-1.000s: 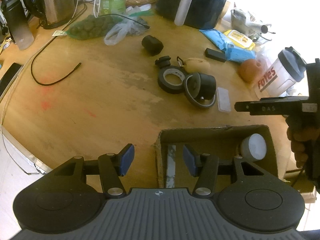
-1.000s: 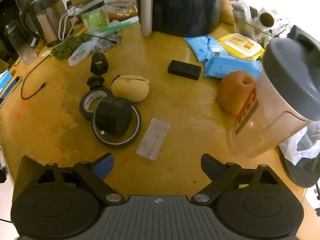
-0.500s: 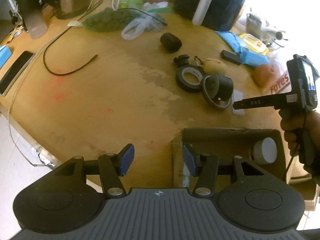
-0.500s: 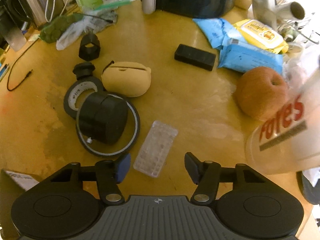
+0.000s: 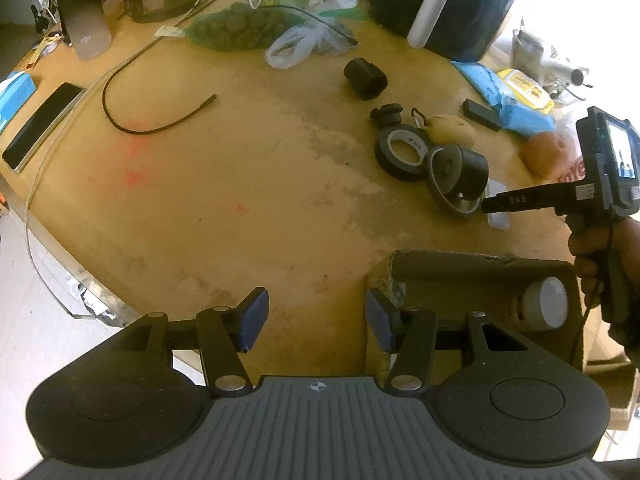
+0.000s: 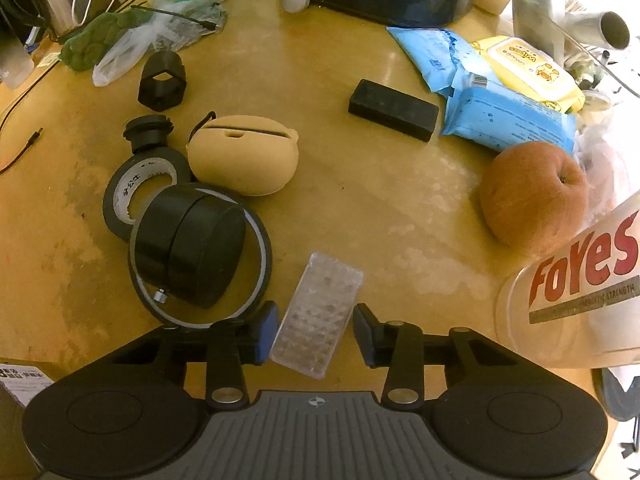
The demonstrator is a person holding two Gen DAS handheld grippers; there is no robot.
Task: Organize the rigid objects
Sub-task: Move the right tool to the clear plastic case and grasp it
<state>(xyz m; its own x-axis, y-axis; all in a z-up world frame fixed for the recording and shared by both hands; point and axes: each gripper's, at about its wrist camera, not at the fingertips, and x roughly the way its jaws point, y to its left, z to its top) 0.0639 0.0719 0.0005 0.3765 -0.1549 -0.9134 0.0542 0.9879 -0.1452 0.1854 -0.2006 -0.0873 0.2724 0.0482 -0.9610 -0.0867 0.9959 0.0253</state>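
Note:
A clear plastic case (image 6: 318,314) lies on the wooden table between the fingers of my right gripper (image 6: 314,334), which is open around it with small gaps on both sides. Left of it a black cylinder (image 6: 188,248) lies on a thin ring, beside a black tape roll (image 6: 120,196), a tan pouch (image 6: 244,160) and two black parts (image 6: 162,80). My left gripper (image 5: 316,316) is open and empty over the table edge, next to a cardboard box (image 5: 480,268) holding a white round object (image 5: 546,308). The right gripper also shows in the left wrist view (image 5: 490,204).
An apple (image 6: 532,192), a Foyes shaker bottle (image 6: 576,280), a black bar (image 6: 392,110) and wipe packs (image 6: 508,116) crowd the right. An air fryer (image 5: 448,0), kettle, bagged greens (image 5: 244,28), a cable (image 5: 152,128) and a phone (image 5: 40,124) lie farther back and left.
My right gripper has moved forward and down to straddle the clear case, its fingers narrowing. The left gripper has drawn back and left, staying open.

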